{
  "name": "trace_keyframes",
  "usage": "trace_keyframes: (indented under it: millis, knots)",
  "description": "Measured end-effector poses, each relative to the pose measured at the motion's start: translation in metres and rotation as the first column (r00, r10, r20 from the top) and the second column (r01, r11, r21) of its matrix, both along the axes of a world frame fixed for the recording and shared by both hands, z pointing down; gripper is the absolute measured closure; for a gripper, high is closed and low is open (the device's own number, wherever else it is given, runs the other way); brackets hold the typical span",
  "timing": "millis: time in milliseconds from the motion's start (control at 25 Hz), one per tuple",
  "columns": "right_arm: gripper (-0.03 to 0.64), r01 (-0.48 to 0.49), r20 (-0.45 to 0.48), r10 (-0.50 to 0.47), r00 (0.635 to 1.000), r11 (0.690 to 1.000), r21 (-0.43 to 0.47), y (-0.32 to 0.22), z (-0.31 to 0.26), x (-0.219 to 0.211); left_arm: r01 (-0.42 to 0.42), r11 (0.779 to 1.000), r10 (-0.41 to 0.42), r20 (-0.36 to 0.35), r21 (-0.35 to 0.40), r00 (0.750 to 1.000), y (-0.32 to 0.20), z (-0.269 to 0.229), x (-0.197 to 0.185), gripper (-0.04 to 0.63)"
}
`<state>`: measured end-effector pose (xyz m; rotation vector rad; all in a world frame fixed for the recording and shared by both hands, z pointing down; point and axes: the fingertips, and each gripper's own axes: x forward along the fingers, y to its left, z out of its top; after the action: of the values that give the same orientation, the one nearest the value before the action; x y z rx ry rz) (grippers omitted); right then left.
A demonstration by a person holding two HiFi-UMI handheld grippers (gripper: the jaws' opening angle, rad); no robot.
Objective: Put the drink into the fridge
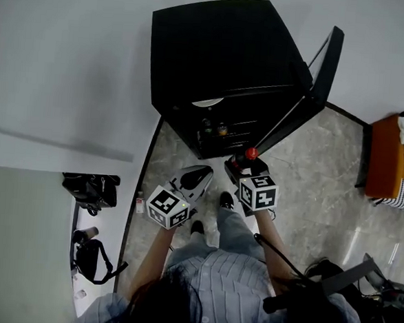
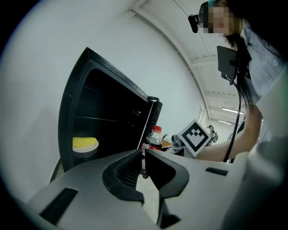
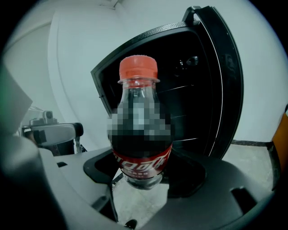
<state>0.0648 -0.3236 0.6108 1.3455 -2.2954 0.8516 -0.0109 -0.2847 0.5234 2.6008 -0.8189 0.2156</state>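
A dark cola bottle [image 3: 140, 134] with a red cap [image 1: 251, 154] stands upright in my right gripper [image 3: 141, 173], which is shut on its lower body. It hangs just in front of the black mini fridge [image 1: 223, 62], whose door [image 1: 316, 82] is swung open to the right. My left gripper [image 1: 190, 181] is beside it on the left, shut with nothing between its jaws [image 2: 144, 157]. In the left gripper view the bottle [image 2: 155, 137] shows past the jaws, near the door's edge.
Inside the fridge [image 2: 103, 117] a white plate with something yellow [image 2: 85, 144] sits on a shelf, and small items [image 1: 214, 129] lie lower down. An orange seat [image 1: 388, 163] stands to the right. Black bags [image 1: 91, 187] lie at the left, beyond a white wall.
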Motion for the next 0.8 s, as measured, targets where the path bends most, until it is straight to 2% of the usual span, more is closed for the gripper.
trace_keyframes:
  millis: [480,800]
  knots:
    - [0.316,0.06,-0.077,-0.056,0.995,0.997,0.055,-0.088,0.04,0.0,0.027,1.0,-0.027,-0.002,-0.01,1.0,-0.031,0.004,0.016,0.586]
    - [0.316,0.044,-0.122,-0.042,0.992,0.999,0.014,-0.128,0.073,0.011,0.037,0.999,-0.036,0.011,-0.031,0.999,-0.043,0.012,0.02,0.586]
